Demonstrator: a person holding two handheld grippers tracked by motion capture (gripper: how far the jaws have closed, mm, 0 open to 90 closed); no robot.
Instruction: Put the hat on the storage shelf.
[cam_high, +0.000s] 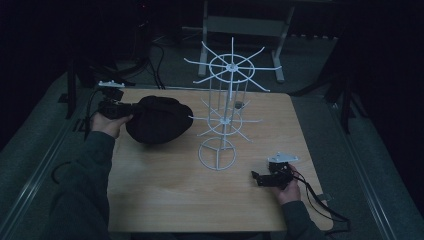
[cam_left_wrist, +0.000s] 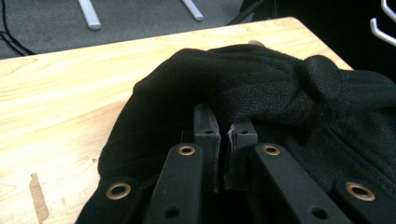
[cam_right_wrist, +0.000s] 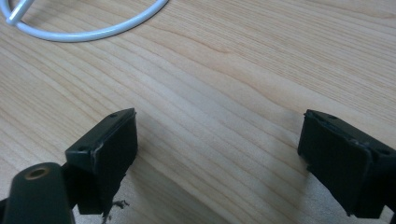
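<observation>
Black hat (near table's left edge) clamped by left gripper; right gripper gaping.

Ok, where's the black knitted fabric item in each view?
High view: black knitted fabric item lies left of centre, at the left gripper.
Left gripper view: it lies centre-right, pinched between the jaws.
Right gripper view: not in it.
Shared landmark: light wooden tabletop; white wire rack.
</observation>
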